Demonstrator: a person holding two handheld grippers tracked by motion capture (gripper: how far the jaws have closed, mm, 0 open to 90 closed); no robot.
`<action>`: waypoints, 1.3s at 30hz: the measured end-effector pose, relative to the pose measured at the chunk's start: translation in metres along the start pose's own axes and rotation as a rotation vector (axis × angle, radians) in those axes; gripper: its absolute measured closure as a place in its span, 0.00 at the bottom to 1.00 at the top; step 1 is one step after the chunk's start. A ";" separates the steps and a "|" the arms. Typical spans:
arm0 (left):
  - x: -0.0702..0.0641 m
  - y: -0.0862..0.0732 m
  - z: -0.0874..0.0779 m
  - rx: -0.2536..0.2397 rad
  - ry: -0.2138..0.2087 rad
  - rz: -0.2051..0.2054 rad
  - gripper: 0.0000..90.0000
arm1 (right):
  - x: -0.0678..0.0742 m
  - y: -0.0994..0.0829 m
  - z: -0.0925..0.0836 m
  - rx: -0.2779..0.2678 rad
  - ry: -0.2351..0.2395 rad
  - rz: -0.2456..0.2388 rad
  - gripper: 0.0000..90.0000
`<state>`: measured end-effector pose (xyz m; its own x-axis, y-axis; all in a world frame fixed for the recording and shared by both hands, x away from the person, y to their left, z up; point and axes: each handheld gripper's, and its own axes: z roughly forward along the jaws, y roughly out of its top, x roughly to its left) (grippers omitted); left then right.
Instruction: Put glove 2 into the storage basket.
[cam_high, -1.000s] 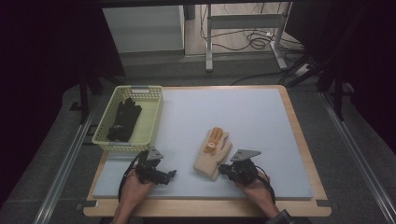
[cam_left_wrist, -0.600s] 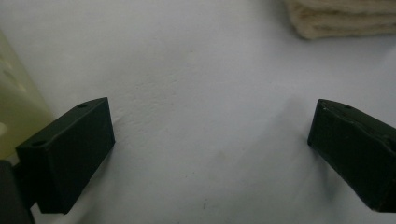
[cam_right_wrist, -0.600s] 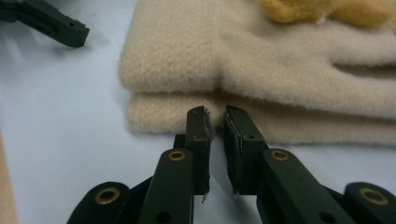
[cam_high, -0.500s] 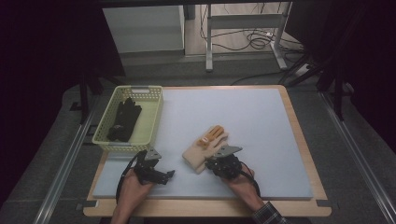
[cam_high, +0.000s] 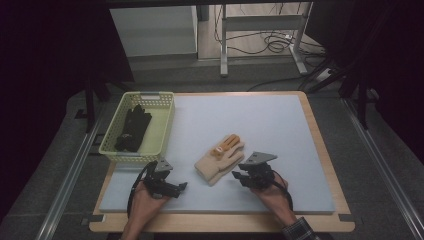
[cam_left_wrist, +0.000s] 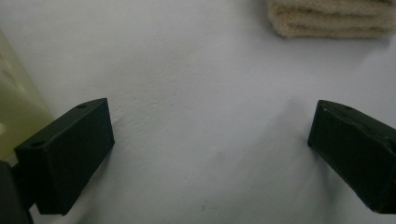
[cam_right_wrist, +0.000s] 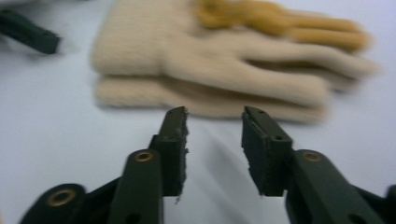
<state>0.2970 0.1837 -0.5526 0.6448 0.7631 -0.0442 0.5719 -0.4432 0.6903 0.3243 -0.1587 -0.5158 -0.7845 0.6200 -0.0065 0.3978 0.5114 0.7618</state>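
Your table (cam_high: 300, 150), with its pale blue mat inside a wooden edge, spreads out ahead of both tongs. Beyond your left gripper (cam_high: 172, 187) and a little to its outer side sits the yellow-green basket (cam_high: 162, 127), with dark gloves (cam_high: 132, 127) lying in it; in the left gripper view its wall shows as a pale green blur (cam_left_wrist: 16, 121) at the far left.

Between your two tongs, slightly ahead of them, lies the pair of beige gloves (cam_high: 220, 159), stacked one on the other, fingers pointing away from you, the upper one with orange-yellow fingers. In the right gripper view the gloves (cam_right_wrist: 224, 60) lie flat on the mat just beyond the jaw tips, not touched by them.

Your right gripper (cam_high: 239, 176) sits just beside the cuff end of the gloves. Its jaws have just been opening and now stand partly apart (cam_right_wrist: 215, 123) with nothing between them but bare mat.

Your left gripper rests low over the mat, jaws spread wide (cam_left_wrist: 210, 126) and empty; the cuff edge of the gloves (cam_left_wrist: 327, 18) lies ahead of its right jaw.
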 end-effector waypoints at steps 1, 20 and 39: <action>0.000 0.000 0.000 0.000 -0.002 -0.001 0.00 | -0.004 -0.001 -0.004 -0.003 -0.009 0.009 0.61; -0.018 0.042 -0.005 -0.014 -0.103 0.017 0.08 | -0.075 -0.054 -0.044 0.045 -0.257 0.109 0.33; -0.058 0.115 0.039 0.123 -0.087 0.078 0.36 | -0.081 -0.057 -0.043 0.039 -0.230 0.147 0.31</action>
<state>0.3458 0.0701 -0.4986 0.7281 0.6828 -0.0605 0.5728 -0.5576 0.6009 0.3447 -0.2631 -0.5307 -0.5904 0.8057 -0.0483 0.5210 0.4261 0.7396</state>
